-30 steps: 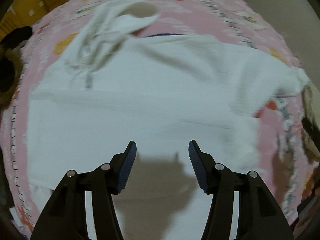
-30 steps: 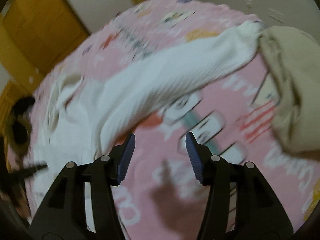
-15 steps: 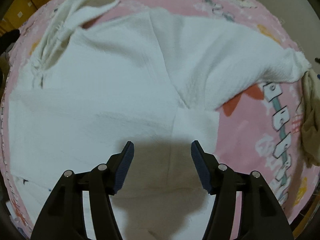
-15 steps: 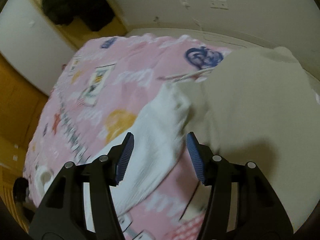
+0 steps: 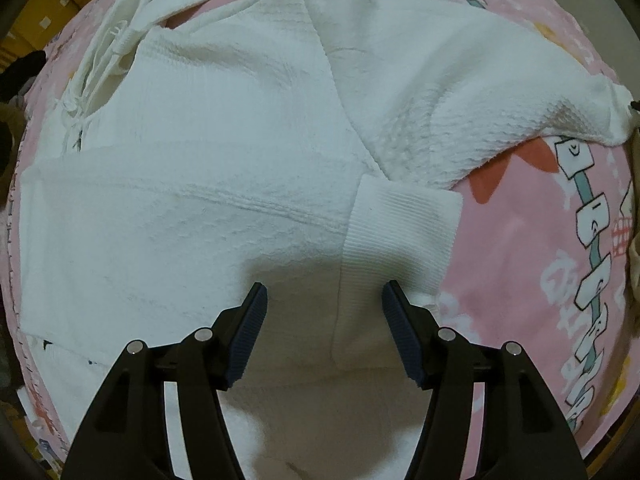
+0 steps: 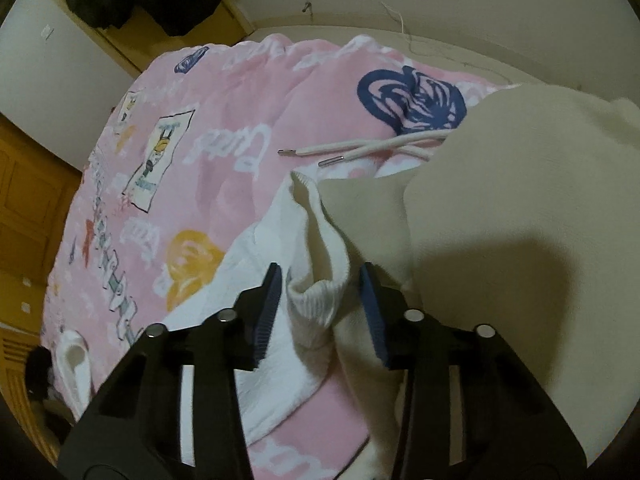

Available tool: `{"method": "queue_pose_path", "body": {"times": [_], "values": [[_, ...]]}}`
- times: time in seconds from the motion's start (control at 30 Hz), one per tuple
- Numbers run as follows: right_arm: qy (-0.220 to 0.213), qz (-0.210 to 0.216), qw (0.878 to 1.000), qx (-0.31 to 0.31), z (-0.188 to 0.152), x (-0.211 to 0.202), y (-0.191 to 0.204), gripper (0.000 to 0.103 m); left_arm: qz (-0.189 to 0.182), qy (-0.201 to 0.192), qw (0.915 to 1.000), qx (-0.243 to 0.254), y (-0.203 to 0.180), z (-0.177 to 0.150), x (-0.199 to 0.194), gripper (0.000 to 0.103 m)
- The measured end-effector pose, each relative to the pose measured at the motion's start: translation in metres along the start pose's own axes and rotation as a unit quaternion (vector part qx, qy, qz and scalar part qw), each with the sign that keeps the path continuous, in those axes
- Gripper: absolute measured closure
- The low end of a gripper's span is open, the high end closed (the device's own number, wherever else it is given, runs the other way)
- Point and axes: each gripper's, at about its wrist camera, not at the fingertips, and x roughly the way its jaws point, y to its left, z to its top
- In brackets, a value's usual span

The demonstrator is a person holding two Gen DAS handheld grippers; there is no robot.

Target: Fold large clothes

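Two grippers work over the white hoodie [image 5: 200, 184] spread flat on the pink blanket [image 5: 520, 240]: our left gripper [image 5: 324, 300] hangs over its body with fingers apart, touching nothing, the folded-in ribbed cuff [image 5: 400, 224] just beyond the right finger. On the right, one sleeve [image 5: 480, 92] runs out sideways to the cream garment [image 6: 520, 200]. There our right gripper [image 6: 320, 280] has just been closing, that sleeve's cuff [image 6: 316, 300] between its pads, not yet visibly pinched.
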Motion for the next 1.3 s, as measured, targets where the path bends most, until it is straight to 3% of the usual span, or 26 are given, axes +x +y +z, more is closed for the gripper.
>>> {"method": "queue_pose_path", "body": {"times": [0.07,0.2,0.43,0.63,0.83,0.97,1.13,1.3], "values": [[0.003,-0.007,1.000,-0.002,0.000,0.001,-0.003,0.084,0.004,-0.001,0.9999,0.009,-0.001,0.001,0.000,0.044],[-0.012,-0.010,1.000,-0.021,-0.002,-0.013,-0.001,0.093,0.002,0.000,1.0000,0.005,-0.001,0.004,0.003,0.043],[-0.049,0.010,0.996,-0.077,-0.006,-0.071,0.036,0.093,-0.026,0.002,0.9997,-0.004,0.011,0.005,-0.002,0.043],[-0.119,0.057,0.986,-0.102,-0.031,-0.165,0.094,0.093,-0.059,0.009,0.9979,-0.026,0.047,-0.001,-0.009,0.043],[-0.161,0.147,0.963,-0.159,-0.096,-0.246,0.198,0.093,-0.060,-0.008,0.9980,-0.016,0.116,-0.008,-0.036,0.043],[-0.162,0.220,0.942,-0.193,-0.156,-0.276,0.272,0.093,-0.032,-0.034,0.9988,-0.017,0.174,-0.003,-0.055,0.043],[-0.124,0.306,0.909,-0.256,-0.243,-0.289,0.370,0.093,-0.014,-0.033,0.9974,-0.062,0.248,0.007,-0.051,0.043],[-0.067,0.351,0.874,-0.330,-0.336,-0.281,0.436,0.093,-0.030,-0.034,0.9893,-0.138,0.316,-0.007,-0.048,0.043]]}}
